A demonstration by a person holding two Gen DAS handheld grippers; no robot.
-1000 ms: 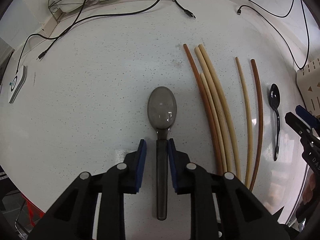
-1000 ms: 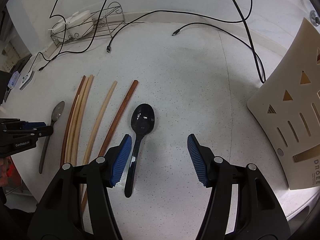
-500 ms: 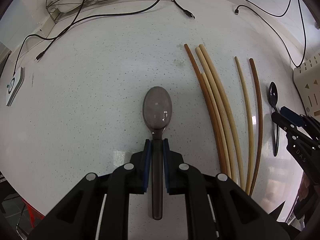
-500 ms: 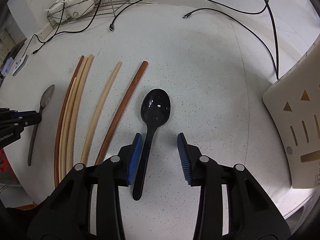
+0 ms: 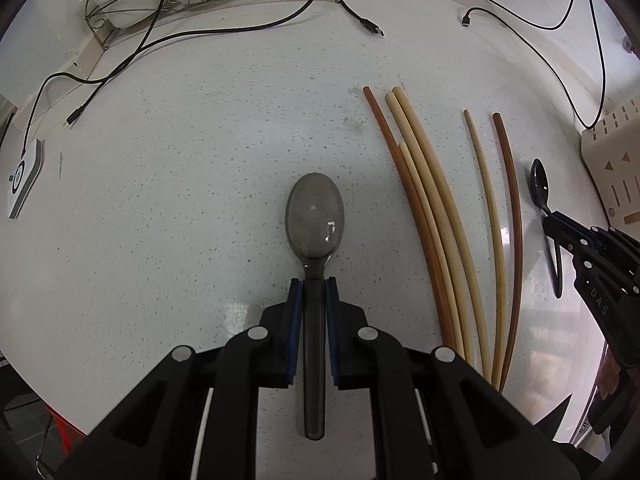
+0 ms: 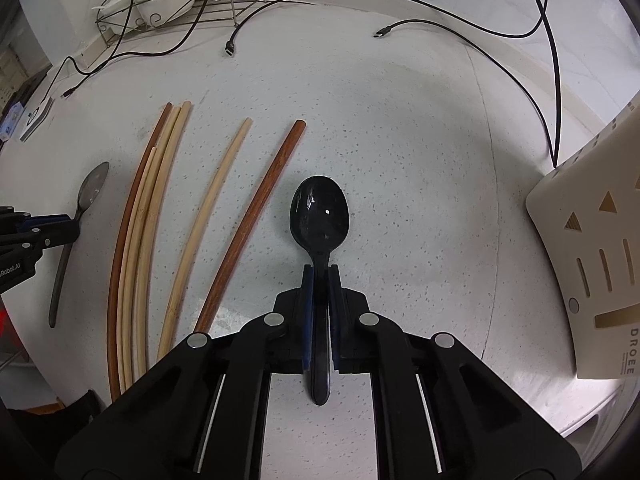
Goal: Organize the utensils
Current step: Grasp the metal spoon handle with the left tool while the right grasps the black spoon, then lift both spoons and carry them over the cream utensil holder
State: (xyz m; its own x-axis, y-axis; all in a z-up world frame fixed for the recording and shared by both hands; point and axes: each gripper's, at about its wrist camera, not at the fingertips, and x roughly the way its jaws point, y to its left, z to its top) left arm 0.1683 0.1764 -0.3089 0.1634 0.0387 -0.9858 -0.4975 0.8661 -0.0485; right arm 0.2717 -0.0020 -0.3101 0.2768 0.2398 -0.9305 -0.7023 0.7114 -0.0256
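The left gripper pinches the handle of the grey spoon, which lies flat on the speckled countertop. The right gripper is clamped on the handle of the black spoon, its bowl apparently resting on the counter too. Between them six chopsticks lie loose, four bunched and two apart. The cream utensil holder at the right seems empty, though its inside is hidden. So sorting has barely begun: both spoons are gripped, nothing stowed.
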